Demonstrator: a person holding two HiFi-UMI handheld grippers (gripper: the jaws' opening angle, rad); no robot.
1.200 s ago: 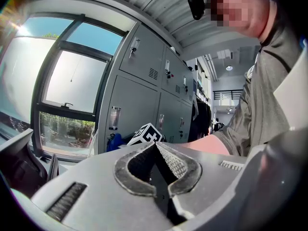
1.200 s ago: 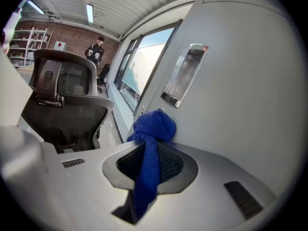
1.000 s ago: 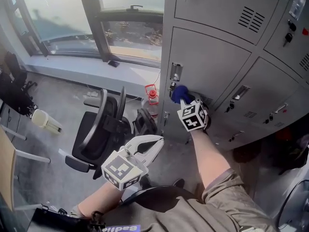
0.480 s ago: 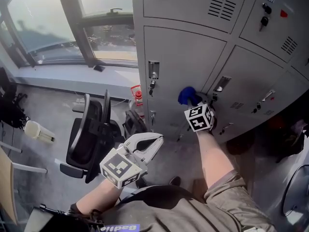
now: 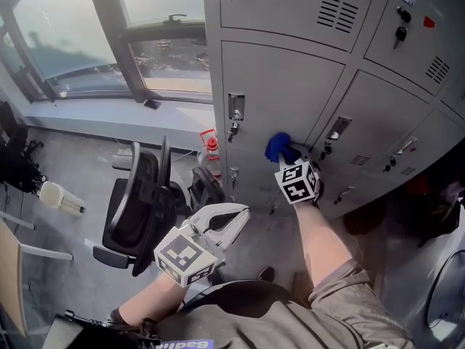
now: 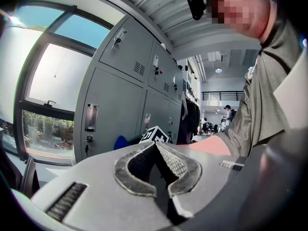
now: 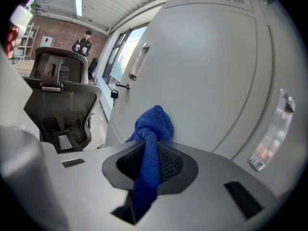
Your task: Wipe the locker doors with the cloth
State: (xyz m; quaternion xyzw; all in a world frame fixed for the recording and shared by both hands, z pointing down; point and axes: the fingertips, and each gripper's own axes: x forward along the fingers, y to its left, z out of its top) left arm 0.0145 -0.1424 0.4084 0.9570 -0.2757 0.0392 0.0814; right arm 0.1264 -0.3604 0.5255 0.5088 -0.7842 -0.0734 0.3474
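Slid rightward away from the silver latch [image 5: 235,107], the crumpled blue cloth [image 5: 277,145], clamped in the jaws of the right gripper [image 5: 285,155], presses on the grey metal locker door [image 5: 283,78], so wiping seems mid-stroke; the left gripper [image 5: 234,217] hangs idle, jaws together, empty.

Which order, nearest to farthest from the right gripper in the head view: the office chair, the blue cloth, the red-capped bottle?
Measured from the right gripper:
1. blue cloth: clamped in the gripper itself, pressed to the locker door.
2. red-capped bottle: to the left, low down by the locker's corner.
3. office chair: farther left still, out in the room.
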